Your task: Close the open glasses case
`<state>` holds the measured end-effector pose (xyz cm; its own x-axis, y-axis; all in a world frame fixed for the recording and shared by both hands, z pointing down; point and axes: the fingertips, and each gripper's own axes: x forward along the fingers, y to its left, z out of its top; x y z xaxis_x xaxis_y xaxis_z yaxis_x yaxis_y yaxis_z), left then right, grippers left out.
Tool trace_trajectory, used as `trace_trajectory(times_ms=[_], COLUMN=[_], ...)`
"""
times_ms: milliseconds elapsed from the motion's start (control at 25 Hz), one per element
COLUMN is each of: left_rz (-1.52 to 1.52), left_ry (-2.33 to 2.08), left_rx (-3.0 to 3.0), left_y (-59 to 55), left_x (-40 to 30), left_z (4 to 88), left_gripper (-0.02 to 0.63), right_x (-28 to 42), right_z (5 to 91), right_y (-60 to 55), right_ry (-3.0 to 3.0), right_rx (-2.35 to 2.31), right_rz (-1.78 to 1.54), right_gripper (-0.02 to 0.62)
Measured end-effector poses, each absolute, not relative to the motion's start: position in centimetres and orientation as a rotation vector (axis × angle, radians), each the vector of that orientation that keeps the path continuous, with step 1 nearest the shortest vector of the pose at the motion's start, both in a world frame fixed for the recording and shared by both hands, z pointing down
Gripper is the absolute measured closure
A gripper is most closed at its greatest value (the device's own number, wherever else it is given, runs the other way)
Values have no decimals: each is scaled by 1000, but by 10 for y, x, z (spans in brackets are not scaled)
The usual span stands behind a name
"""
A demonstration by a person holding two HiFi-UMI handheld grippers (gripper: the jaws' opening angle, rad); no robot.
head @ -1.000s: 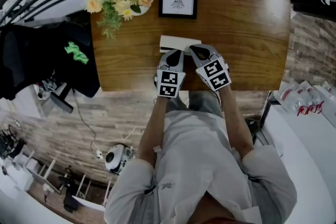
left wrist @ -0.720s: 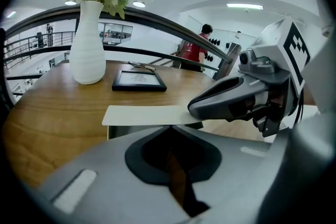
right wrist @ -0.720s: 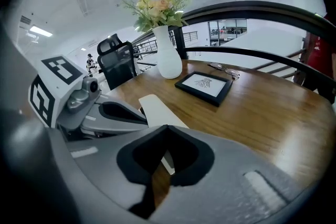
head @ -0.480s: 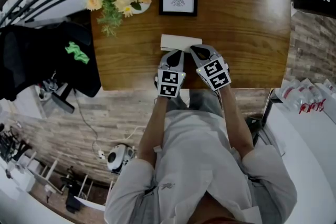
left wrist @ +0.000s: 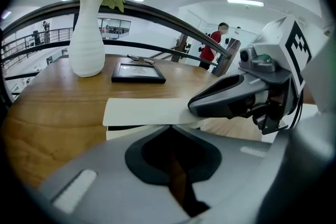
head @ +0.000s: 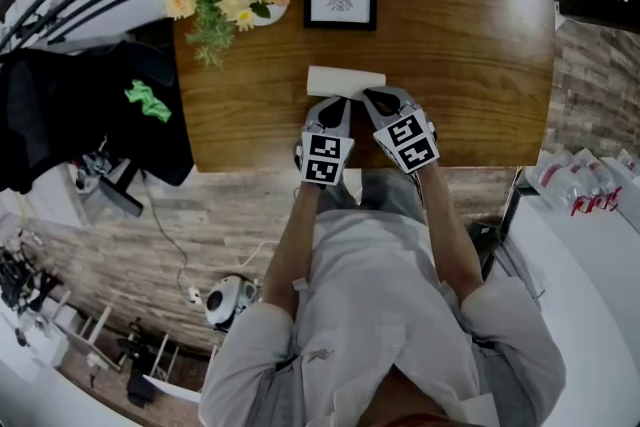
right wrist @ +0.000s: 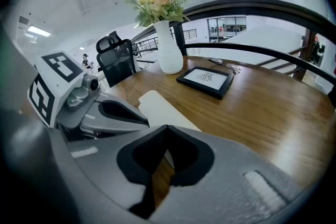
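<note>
Both drawn together, left tongs (head: 330, 103), right tongs (head: 371, 96), at glasses case (head: 344, 79)

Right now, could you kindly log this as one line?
glasses case: nearly closed | left tool: shut, at near edge | right tool: shut, on lid

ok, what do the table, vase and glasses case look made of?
Table: wood or wood veneer, warm brown with visible grain and a soft sheen.
Vase: probably ceramic, smooth matte white, opaque.
Glasses case: cream, matte, stiff flat lid; maybe faux leather or covered card, can't tell from here.
</note>
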<state>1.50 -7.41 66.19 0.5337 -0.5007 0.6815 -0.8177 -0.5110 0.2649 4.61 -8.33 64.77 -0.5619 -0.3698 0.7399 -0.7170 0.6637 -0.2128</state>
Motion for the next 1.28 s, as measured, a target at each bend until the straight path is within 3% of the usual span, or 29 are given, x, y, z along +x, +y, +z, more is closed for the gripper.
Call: trace_trajectory(times_ms=[960, 1280], left_rz=[806, 740], left_ry=[-997, -1040], left_rx=[2175, 2243], left_y=[-66, -72], left_x=[13, -6], left_z=[676, 644], left_gripper=[586, 586], right_x=[44, 59], right_z=[655, 629], right_y=[-78, -81], right_ry=[-2186, -2234], right_rx=[834, 945], right_rz=[680, 638], right_gripper=[592, 592])
